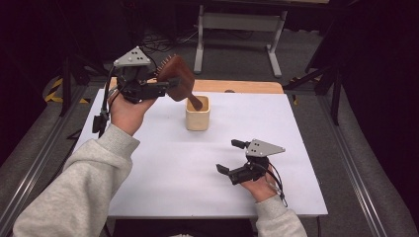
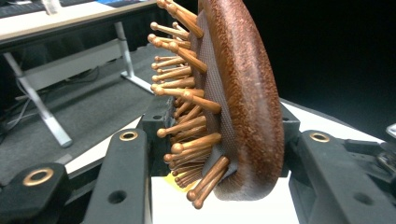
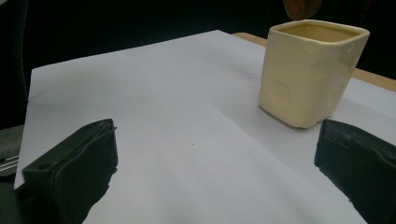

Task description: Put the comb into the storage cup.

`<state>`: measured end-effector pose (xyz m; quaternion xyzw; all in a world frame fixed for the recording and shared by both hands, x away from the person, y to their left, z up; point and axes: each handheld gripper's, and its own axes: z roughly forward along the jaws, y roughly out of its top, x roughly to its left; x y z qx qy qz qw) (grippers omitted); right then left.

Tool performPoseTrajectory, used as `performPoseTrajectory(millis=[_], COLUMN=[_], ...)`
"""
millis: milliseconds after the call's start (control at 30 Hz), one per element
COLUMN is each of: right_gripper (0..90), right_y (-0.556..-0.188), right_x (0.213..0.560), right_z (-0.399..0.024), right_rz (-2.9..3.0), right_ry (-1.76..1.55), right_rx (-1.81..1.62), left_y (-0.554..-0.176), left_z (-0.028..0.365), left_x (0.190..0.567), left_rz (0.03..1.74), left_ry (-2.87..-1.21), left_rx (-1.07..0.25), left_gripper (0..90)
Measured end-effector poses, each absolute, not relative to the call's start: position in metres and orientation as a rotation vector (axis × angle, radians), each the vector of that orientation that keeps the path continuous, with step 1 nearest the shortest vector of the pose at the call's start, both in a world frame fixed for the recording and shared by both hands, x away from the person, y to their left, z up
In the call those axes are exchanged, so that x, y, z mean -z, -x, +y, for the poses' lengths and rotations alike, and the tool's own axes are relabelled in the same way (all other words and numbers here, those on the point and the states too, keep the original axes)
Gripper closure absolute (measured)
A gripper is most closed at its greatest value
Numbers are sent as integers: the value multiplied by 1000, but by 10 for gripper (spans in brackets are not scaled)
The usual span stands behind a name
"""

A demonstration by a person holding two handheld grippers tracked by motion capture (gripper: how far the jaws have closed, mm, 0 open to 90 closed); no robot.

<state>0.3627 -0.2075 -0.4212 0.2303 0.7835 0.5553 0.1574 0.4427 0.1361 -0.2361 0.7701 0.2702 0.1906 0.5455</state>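
My left gripper (image 1: 170, 84) is raised above the table's back left and is shut on the head of a brown wooden hairbrush (image 1: 179, 76). The brush's handle tip slants down to the mouth of a cream square cup (image 1: 197, 114) standing at mid-table. In the left gripper view the hairbrush (image 2: 243, 102) stands edge-on between the black jaws, its wooden bristle pins pointing left. My right gripper (image 1: 232, 156) rests low near the table's front right, open, with nothing between its jaws. In the right gripper view the cup (image 3: 308, 74) stands ahead at right, and the brush handle's tip (image 3: 301, 7) hangs above it.
A white table top (image 1: 163, 168) carries the cup. A wooden strip (image 1: 247, 86) runs along its far edge. Beyond stand the grey legs of another table (image 1: 237, 29) on a dark floor. A metal rail (image 1: 39, 163) runs along the left side.
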Motion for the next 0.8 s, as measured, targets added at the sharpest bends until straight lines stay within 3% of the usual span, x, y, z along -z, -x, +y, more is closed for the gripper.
performPoseTrajectory(millis=[800], right_gripper=[1], right_y=[-364], right_x=[423], right_z=[-207], right_rz=[2252], right_ry=[-655], right_rx=[-1589], left_y=[-470], left_z=[129], left_x=[248], left_rz=[740], left_ry=[-1788], left_rx=[-482], left_gripper=[561])
